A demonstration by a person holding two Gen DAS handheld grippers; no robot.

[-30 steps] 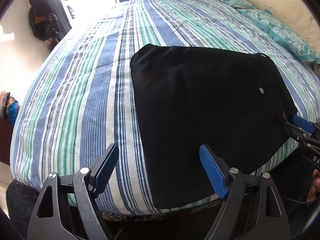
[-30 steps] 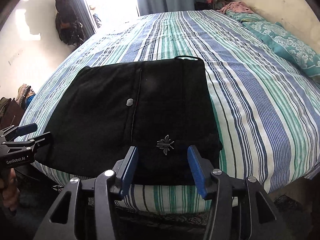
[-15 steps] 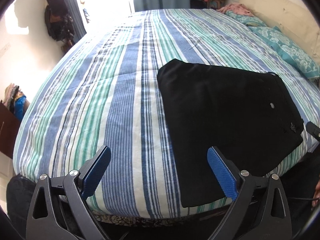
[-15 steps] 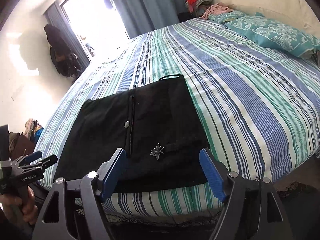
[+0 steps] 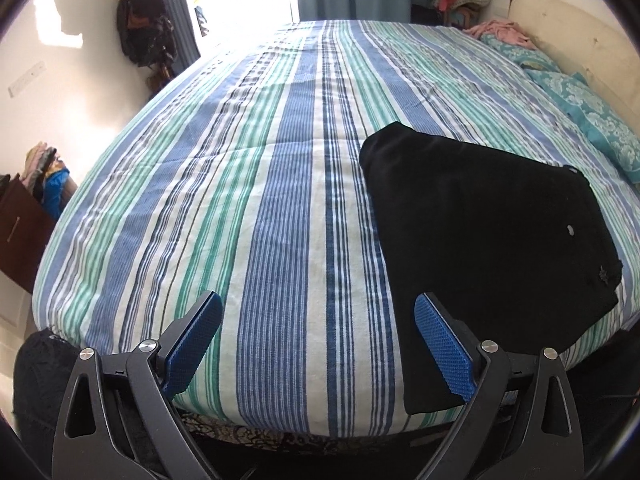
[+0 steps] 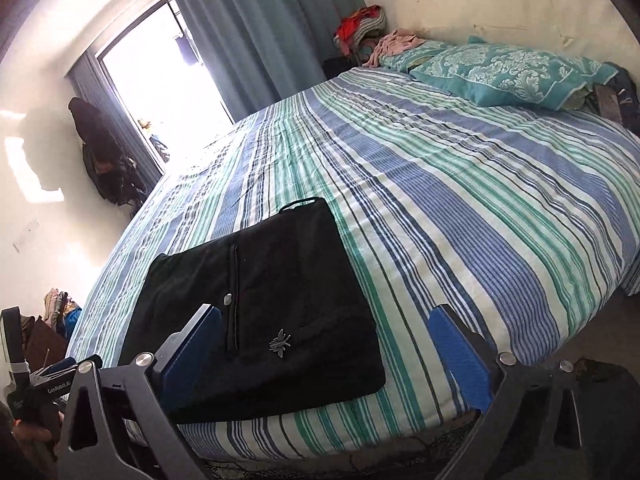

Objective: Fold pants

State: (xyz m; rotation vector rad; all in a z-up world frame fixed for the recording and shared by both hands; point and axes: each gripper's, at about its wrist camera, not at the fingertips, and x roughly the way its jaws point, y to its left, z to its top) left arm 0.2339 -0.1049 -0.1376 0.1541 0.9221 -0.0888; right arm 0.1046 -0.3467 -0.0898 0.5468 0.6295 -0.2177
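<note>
The black pants (image 5: 480,240) lie folded into a flat rectangle near the front edge of the striped bed (image 5: 260,200). In the right wrist view the same pants (image 6: 280,300) show a metal button and a small silver insect emblem. My left gripper (image 5: 318,310) hangs open over bare sheet, left of the pants, holding nothing. My right gripper (image 6: 324,322) has its jaws opening wide above the pants' near edge, and its pads do not press on the cloth. The left gripper's body (image 6: 52,380) shows at the far left of the right wrist view.
Teal patterned pillows (image 6: 512,72) and a heap of clothes (image 6: 360,28) sit at the head of the bed. Blue curtains (image 6: 260,32) frame a bright window. Dark garments (image 5: 144,12) hang on the left wall. A brown cabinet (image 5: 20,228) stands beside the bed.
Both grippers have drawn back from the pants and spread wider; the right one let go of the near edge. The left view swung left, so the pants now sit to its right.
</note>
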